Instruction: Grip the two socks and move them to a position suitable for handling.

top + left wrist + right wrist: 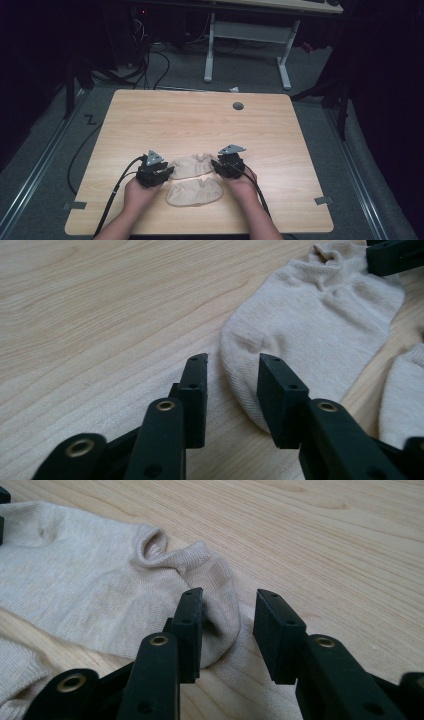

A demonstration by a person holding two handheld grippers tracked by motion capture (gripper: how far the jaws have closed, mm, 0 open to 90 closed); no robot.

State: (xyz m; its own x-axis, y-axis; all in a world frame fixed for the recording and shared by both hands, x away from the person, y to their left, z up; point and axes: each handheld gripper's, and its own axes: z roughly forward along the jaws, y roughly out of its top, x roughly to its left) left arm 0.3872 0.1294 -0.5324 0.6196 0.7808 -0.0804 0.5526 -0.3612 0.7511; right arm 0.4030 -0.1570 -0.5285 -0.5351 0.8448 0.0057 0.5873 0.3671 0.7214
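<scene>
Two beige socks (192, 165) on table (200, 120), both tongs (232, 372) parted, gripping nothing.

Far sock (191, 166) lies on table (200, 120) between left gripper (167, 172) and right gripper (216, 166); near sock (195, 192) just behind it.

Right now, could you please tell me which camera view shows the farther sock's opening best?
The right gripper view: the farther sock lies close, its opening gaping upward. The left gripper view shows the opening far off at the top; the high view shows the whole sock small.
</scene>
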